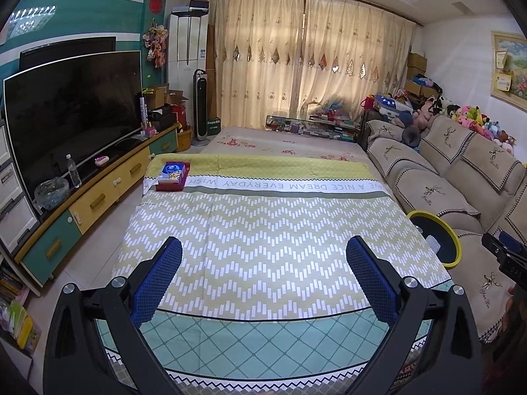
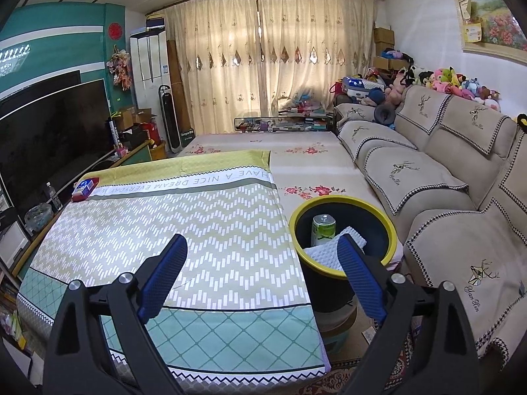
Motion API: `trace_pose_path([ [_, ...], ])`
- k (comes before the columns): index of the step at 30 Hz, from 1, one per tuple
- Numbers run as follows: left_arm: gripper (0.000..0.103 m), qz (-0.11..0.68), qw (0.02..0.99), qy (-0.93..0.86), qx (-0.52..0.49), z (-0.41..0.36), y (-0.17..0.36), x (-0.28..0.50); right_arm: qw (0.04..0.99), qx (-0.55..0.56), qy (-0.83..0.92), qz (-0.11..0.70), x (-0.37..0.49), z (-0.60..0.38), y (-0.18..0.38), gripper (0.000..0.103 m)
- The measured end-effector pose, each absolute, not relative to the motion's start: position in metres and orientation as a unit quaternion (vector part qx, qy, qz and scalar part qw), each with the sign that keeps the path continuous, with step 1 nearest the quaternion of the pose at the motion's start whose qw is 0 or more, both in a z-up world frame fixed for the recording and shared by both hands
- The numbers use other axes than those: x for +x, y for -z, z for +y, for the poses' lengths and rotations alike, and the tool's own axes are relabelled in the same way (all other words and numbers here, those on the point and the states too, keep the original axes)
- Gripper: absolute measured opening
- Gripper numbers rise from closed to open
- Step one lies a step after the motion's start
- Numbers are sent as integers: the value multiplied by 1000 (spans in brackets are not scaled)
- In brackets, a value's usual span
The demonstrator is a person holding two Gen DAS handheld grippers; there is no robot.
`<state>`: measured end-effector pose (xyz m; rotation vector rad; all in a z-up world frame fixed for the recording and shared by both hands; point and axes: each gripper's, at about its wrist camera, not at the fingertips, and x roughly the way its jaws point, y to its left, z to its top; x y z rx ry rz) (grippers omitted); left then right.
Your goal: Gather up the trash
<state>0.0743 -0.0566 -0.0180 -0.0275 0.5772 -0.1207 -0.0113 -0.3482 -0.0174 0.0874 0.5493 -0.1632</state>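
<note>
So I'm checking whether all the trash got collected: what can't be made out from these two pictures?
- Bin bottom: right wrist view, hidden by the can, white foam sheet and right tongs.
- Bin contents, left wrist view: the table edge cuts off most of the opening.
- Floor beside the table: hidden by the tablecloth in both views.
- Tissue box print: too small to read.

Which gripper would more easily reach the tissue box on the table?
Probably the left gripper: the tissue box sits at the table's far left corner. The right gripper is over by the bin. Both are open.
</note>
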Motion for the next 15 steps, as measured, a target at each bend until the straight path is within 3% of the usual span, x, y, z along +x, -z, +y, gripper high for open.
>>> trace_pose_path([
  [15, 98, 289, 955, 63, -9, -59, 20, 74, 957, 48, 81, 275, -9, -350, 20, 88],
])
